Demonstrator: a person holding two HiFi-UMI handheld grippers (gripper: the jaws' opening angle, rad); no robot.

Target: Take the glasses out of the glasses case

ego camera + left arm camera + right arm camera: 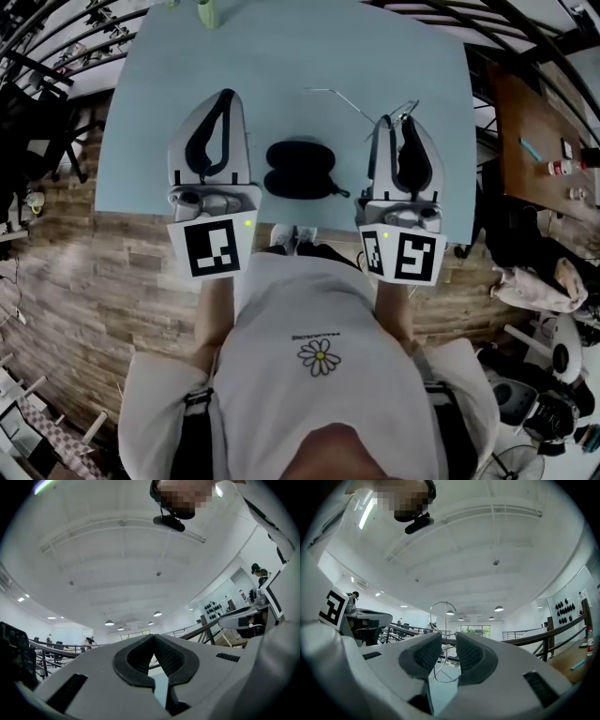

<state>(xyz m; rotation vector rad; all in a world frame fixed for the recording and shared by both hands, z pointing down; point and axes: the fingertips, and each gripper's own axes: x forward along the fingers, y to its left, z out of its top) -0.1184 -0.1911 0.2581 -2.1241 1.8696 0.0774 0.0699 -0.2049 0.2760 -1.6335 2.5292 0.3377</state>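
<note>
over the blue table: glasses pinched in the right claw, case lying open

closest to the head camera, a white shirt (319, 375) with a daisy print fills the bottom of the head view. just beyond it sit the two marker cubes, one on the left gripper (228, 94) and one on the right gripper (396, 120), both held out over the near edge of the blue table (281, 56).

the left gripper (153, 637) has its jaws brought together, tips touching, with nothing between them (its own view shows only a sliver of table under the pads and the ceiling beyond).

between the two grippers, and touching neither, the black glasses case (298, 170) lies open on the table, its two rounded halves side by side. it has no glasses in it.

the right gripper (447, 637) stands narrowly parted, its ribbed pads closed on the thin wire frame of the glasses (445, 620). one round rim rises above the jaw tips and another hangs below them. from the head view, the glasses (356, 108) stick out past the tip of that claw, one slim arm reaching left across the table, well apart from the case.

farther on, a small green thing (206, 11) stands at the table's far edge. wood-patterned floor (84, 281) surrounds the table, and a brown side table (530, 122) with a few small items stands off to the right.
</note>
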